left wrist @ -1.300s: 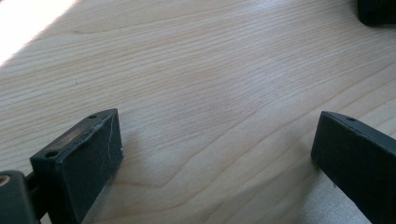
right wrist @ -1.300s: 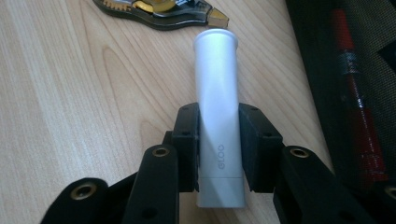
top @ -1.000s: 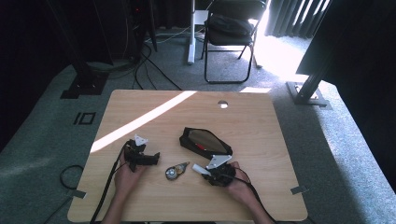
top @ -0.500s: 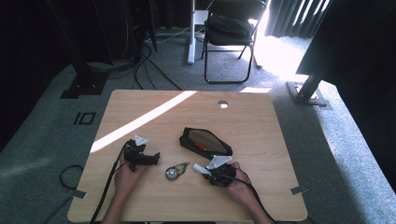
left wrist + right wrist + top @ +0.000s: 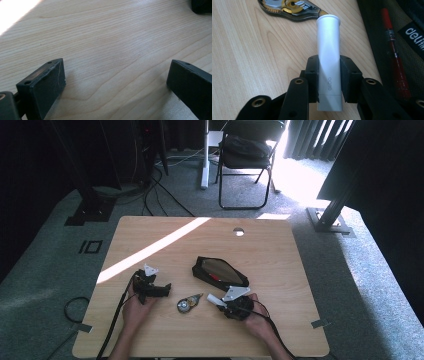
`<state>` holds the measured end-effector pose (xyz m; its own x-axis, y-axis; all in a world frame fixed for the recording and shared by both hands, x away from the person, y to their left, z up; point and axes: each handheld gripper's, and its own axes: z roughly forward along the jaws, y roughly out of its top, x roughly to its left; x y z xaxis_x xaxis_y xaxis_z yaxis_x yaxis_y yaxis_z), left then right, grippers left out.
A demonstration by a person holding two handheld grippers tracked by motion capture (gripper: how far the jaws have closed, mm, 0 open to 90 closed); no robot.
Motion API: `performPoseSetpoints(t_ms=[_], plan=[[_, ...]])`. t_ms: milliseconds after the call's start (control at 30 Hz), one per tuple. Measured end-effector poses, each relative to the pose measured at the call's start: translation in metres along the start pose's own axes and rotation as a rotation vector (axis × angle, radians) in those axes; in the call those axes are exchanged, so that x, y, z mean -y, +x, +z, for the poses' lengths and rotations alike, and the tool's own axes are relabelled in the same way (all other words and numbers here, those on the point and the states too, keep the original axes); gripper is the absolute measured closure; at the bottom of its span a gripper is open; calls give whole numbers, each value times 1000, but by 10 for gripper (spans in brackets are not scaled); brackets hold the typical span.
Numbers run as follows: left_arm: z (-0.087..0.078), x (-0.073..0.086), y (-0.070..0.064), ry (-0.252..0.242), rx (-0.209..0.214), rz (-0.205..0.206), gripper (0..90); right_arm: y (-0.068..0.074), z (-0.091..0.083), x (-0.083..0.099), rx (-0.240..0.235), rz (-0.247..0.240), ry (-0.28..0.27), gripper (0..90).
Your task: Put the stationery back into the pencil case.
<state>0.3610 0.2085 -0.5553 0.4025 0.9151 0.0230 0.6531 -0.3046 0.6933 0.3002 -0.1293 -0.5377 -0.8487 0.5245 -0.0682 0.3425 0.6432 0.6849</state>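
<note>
My right gripper (image 5: 329,72) is shut on a white glue stick (image 5: 328,55) that points away along its jaws, just above the wood; from above the glue stick (image 5: 213,299) pokes out of the right gripper (image 5: 223,302) toward the left. A correction tape dispenser (image 5: 188,303) lies on the table between the two grippers, and the tape dispenser (image 5: 292,7) sits just beyond the stick's tip. A black mesh pencil case (image 5: 220,272) holding a red pen (image 5: 392,47) lies beside it. My left gripper (image 5: 164,290) rests at the left, open, with bare wood between its fingers (image 5: 41,85).
The wooden table (image 5: 270,250) has a small round hole (image 5: 238,231) near its far edge and a sunlit stripe across its left half. Cables trail from both grippers off the near edge. A folding chair (image 5: 247,155) stands on the carpet beyond the table.
</note>
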Motion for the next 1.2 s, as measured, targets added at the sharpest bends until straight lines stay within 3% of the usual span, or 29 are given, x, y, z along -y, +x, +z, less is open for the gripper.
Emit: performPoseSetpoints(t_ms=[1200], plan=[[0,0,0,0,0,0,23,7,-20,-12,18,-26,-63,709]])
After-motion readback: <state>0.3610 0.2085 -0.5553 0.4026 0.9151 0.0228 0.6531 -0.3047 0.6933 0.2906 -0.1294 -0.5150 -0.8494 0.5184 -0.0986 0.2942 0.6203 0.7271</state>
